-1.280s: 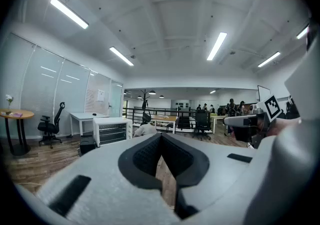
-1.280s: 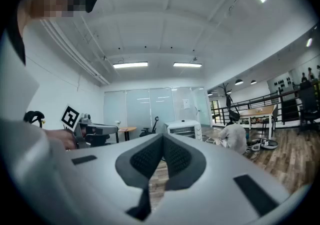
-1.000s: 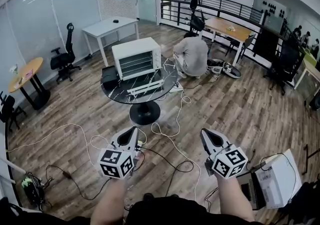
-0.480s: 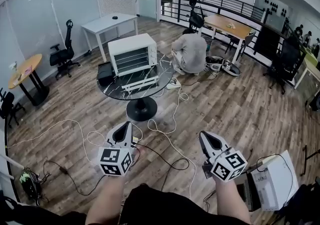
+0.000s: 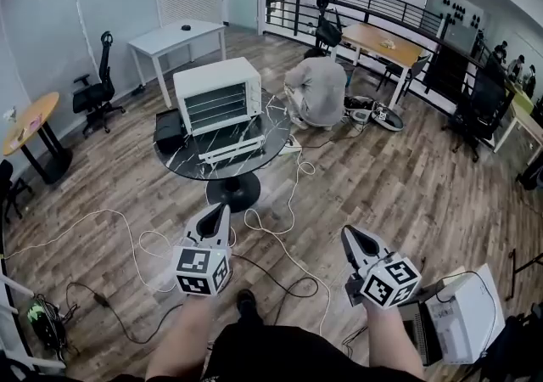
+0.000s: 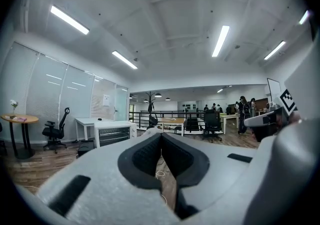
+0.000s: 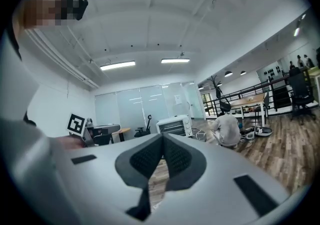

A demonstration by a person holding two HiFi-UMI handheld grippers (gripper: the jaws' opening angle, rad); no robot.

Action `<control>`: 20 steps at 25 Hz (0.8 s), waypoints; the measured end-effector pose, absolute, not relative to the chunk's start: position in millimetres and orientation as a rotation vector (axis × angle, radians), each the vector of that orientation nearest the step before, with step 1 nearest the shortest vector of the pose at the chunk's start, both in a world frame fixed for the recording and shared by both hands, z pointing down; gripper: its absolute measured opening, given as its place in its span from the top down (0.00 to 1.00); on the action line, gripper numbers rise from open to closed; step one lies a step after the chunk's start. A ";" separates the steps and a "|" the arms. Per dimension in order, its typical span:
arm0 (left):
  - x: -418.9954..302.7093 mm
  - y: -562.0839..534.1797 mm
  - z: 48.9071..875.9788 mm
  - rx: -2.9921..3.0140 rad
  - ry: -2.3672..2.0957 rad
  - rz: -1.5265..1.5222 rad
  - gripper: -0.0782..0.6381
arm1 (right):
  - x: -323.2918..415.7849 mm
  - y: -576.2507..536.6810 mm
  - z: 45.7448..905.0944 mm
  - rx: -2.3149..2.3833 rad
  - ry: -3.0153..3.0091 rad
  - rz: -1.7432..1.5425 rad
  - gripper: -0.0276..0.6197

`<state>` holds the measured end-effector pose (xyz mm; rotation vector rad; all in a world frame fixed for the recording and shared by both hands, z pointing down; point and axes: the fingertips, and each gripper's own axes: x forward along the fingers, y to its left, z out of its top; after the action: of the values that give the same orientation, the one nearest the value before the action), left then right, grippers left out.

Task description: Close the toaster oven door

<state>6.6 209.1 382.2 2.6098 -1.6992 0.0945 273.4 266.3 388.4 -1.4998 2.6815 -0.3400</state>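
Note:
The white toaster oven point(image 5: 218, 96) stands on a round black marble table point(image 5: 191, 166) some way ahead, its door point(image 5: 229, 149) folded down open in front. My left gripper point(image 5: 224, 207) and right gripper point(image 5: 347, 232) are held low over the wooden floor, well short of the table. Both are shut with nothing between the jaws. The oven shows small and distant in the left gripper view point(image 6: 114, 132), left of the left gripper point(image 6: 161, 135). In the right gripper view the oven point(image 7: 175, 125) sits just above the right gripper point(image 7: 163, 136).
White and black cables point(image 5: 284, 249) snake over the floor between me and the table. A person point(image 5: 321, 90) crouches right of the table. A black box point(image 5: 168, 127) sits beside the oven. A laptop and white box point(image 5: 454, 312) lie at lower right; a white desk point(image 5: 174, 36) and office chair point(image 5: 92, 93) stand behind.
The table and oven have shifted left and sit slightly nearer in the head view as I step forward. Both grippers stay shut and level.

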 end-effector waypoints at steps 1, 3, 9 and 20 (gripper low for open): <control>3.4 196.2 382.8 2.610 -1.693 0.091 0.88 | 271.0 254.3 387.7 -1.505 2.676 -0.343 0.95; -3.8 168.7 381.9 2.615 -1.681 0.092 0.88 | 265.7 226.7 384.6 -1.514 2.658 -0.359 0.95; -38.8 105.1 390.5 2.603 -1.669 0.118 0.88 | 230.5 155.8 393.0 -1.511 2.665 -0.419 0.95; -133.1 43.1 413.6 2.492 -1.739 0.107 0.88 | 140.8 79.8 405.5 -1.441 2.778 -0.479 0.95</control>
<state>-133.1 43.1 413.6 2.4918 -1.7387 0.1068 140.8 79.8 405.5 -1.4413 2.7778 -0.4794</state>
